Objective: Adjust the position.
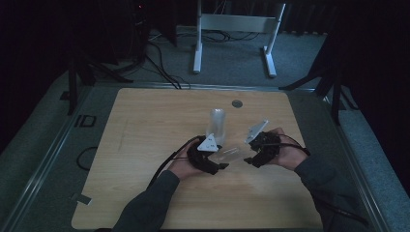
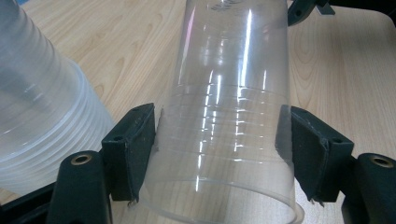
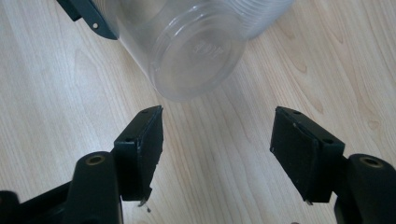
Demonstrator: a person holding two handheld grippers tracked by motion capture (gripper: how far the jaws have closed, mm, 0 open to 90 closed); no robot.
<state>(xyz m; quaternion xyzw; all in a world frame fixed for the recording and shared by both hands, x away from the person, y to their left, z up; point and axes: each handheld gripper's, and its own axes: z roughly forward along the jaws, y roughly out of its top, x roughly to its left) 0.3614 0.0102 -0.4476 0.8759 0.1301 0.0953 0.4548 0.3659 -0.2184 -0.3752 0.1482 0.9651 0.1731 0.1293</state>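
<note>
A clear plastic cup lies on its side just above the wooden table, between my two hands. My left gripper is shut on it: in the left gripper view both pads press the cup's walls near its rim. My right gripper faces the cup's closed base from the other side. Its jaws stand open, the pads short of the base with bare table between them. A stack of clear cups stands just behind the left gripper, and also appears as ridged rims.
A grey round grommet sits in the table near its far edge. Beyond the table stand a white desk frame and dark stands, with cables on the carpet. Bare tabletop lies left of my hands and toward the front edge.
</note>
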